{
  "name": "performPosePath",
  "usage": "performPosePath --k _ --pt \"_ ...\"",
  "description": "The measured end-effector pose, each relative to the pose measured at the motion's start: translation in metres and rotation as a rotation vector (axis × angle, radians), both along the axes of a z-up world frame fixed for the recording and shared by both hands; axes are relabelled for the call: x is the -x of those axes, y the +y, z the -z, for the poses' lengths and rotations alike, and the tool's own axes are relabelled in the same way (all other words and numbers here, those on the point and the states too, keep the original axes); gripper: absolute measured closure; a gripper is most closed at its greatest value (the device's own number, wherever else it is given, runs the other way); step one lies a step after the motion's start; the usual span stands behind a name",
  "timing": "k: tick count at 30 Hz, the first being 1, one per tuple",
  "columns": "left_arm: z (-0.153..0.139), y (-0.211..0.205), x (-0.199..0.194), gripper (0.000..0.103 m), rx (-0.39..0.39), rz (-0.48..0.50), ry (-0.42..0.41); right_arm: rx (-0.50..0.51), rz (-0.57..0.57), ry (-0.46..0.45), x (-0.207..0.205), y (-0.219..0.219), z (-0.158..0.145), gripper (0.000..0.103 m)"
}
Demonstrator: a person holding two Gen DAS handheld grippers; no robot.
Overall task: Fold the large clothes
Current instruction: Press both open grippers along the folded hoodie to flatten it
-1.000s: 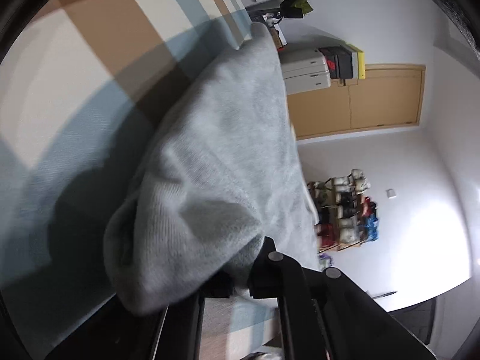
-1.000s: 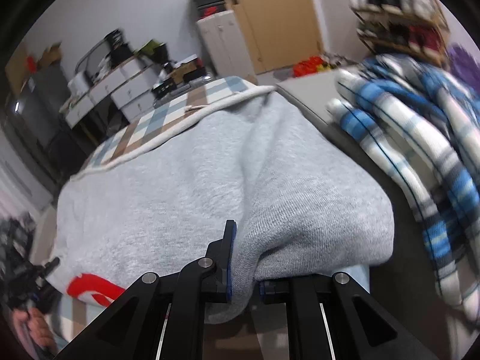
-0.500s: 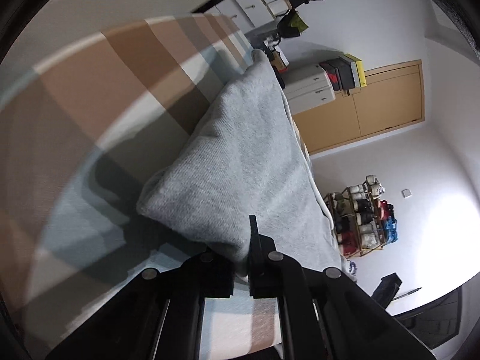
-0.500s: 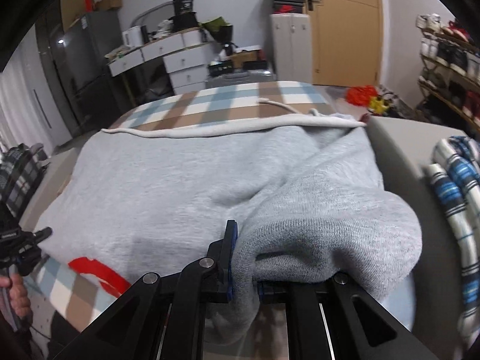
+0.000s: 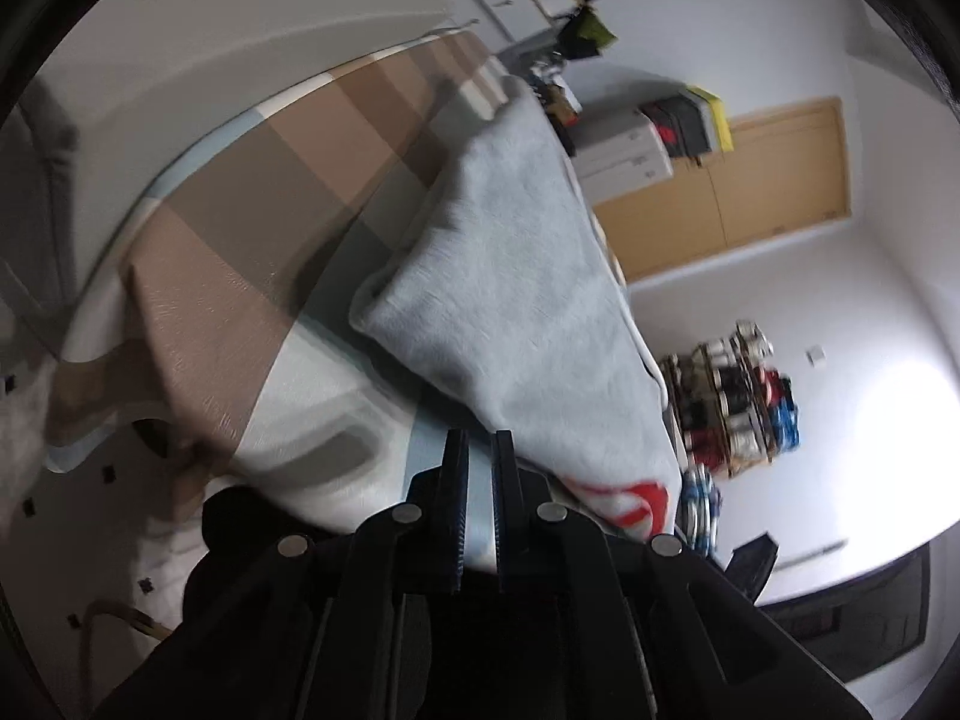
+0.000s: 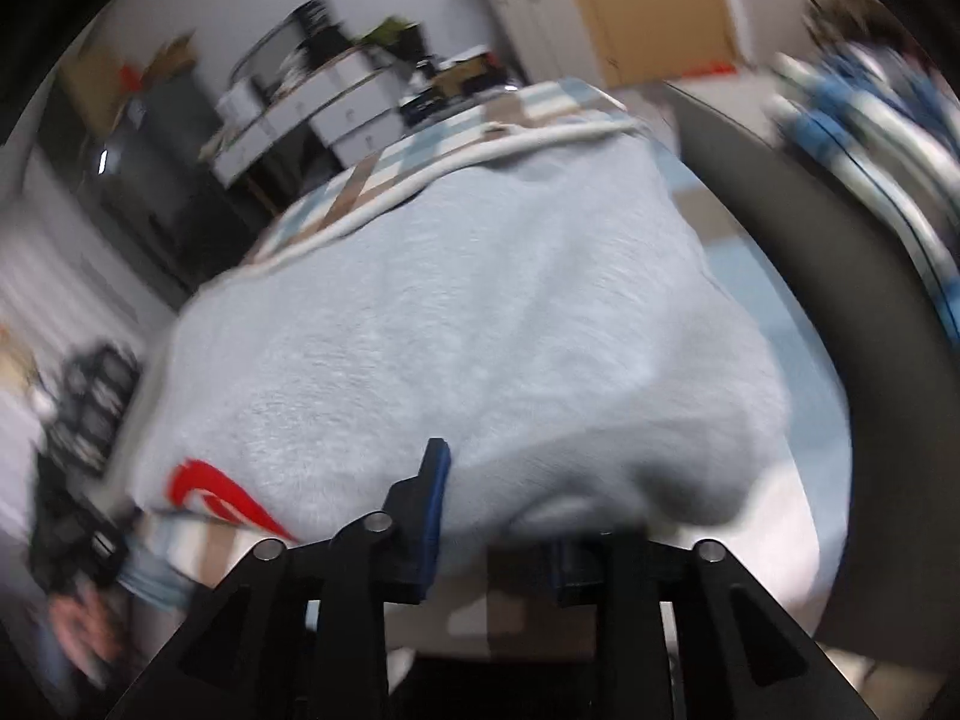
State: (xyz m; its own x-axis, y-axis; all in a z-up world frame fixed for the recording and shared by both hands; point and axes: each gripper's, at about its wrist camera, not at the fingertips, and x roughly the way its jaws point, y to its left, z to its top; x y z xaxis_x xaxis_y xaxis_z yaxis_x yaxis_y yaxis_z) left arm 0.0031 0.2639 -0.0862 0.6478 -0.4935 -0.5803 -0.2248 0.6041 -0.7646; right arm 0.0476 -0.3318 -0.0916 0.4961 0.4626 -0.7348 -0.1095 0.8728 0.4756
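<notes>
Checked cloth in brown, pale blue and white [image 5: 240,276] covers the table, and a grey sweatshirt [image 5: 516,276] lies folded on it; a wooden door [image 5: 774,180] and a rack of shoes [image 5: 738,402] stand against the far white walls. Left wrist view: the left tool [image 5: 478,450] has its two fingers drawn together with only a thin slit between them and nothing clamped; the tips sit at the near edge of the sweatshirt, beside the corner bearing a red print [image 5: 624,498], over the pale blue band of the cloth. Whether the tips touch the fabric cannot be told. Right wrist view, blurred: the right tool [image 6: 504,516] has its fingers apart, having just been opening. The left finger [image 6: 429,498], blue-padded, stands clear against the grey sweatshirt [image 6: 456,324]; the right finger is mostly hidden under the drooping near fold of the garment, which lies between the two fingers. The pads do not appear to press on it. The red print [image 6: 222,492] shows at the near left of the garment. A white drawstring or hem [image 6: 456,168] runs along its far edge. Striped blue-and-white fabric [image 6: 888,138] lies to the far right, beyond a dark grey surface [image 6: 840,276]. White drawers [image 6: 336,108] stand in the far left background.
</notes>
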Motion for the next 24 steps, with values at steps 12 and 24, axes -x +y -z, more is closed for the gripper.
performPosePath --k 12,24 --pt "-0.074 -0.096 -0.053 0.036 -0.34 0.292 -0.261 0.166 0.018 -0.276 -0.013 0.02 -0.124 0.001" --pt "-0.019 -0.122 -0.129 0.036 -0.243 0.364 0.009 0.427 -0.22 0.248 -0.219 0.168 -0.003 0.027"
